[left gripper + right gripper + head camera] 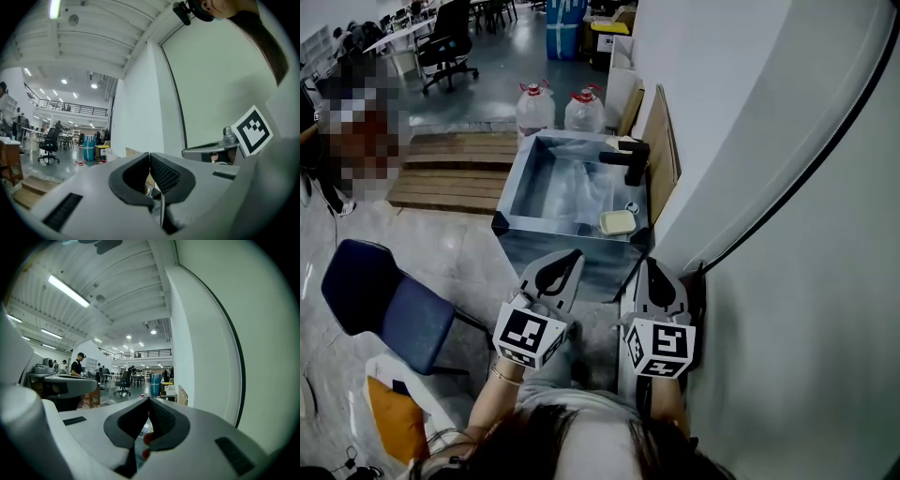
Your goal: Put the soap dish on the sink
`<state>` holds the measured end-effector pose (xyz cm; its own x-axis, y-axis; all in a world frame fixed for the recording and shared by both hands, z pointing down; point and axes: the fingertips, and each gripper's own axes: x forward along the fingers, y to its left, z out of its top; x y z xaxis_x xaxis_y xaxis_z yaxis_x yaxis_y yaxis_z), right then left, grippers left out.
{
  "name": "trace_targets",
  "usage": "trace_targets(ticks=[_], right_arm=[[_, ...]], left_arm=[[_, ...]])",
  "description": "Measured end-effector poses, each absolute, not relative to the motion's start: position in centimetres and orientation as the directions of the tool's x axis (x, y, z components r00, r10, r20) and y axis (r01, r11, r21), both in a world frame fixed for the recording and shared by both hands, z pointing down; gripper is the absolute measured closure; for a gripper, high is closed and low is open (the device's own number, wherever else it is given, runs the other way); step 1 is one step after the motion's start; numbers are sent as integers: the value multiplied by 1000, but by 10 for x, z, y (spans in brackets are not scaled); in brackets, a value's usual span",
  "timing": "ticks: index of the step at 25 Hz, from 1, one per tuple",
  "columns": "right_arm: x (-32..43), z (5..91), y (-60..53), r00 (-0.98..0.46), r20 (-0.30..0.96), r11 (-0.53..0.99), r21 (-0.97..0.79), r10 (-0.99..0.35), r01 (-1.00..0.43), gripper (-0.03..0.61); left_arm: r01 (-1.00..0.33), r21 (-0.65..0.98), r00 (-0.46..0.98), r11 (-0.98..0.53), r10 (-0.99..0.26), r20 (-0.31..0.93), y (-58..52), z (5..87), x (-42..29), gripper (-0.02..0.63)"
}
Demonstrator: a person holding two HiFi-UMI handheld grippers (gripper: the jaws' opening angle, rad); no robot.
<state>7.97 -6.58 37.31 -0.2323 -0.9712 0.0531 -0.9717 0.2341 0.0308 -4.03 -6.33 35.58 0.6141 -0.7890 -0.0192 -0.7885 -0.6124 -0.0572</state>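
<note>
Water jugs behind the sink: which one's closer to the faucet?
The right-hand jug, nearest the black faucet; the left-hand jug stands further from it.

No word, brand or number can be read in any view; the only printed marks are black-and-white square patterns, not letters; one set stands on the marker cube of the left gripper, another on the matching cube of the right gripper; one such pattern shows again at the right edge of the left gripper view; the water bottles beyond the sink's far edge bear nothing legible.
</note>
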Motion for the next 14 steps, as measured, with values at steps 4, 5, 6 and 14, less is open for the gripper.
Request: trace_targets(ticks=[4, 5, 6, 14], right_arm=[[83, 377, -65, -232, 56, 234, 28, -971, -972, 552], [85, 379, -66, -230, 59, 231, 25, -972, -973, 552], [86, 383, -66, -227, 64, 229, 21, -972, -973, 552], [95, 394, -72, -222, 83, 224, 20, -972, -974, 552]], left_arm=[[-792, -50, 610, -609, -792, -16, -64, 360, -39, 604], [-792, -48, 610, -609, -792, -13, -64, 362, -38, 604], [-791, -47, 611, -610, -792, -9, -65, 363, -37, 604], [-779, -45, 625, -625, -780, 10, -72, 372, -25, 604]])
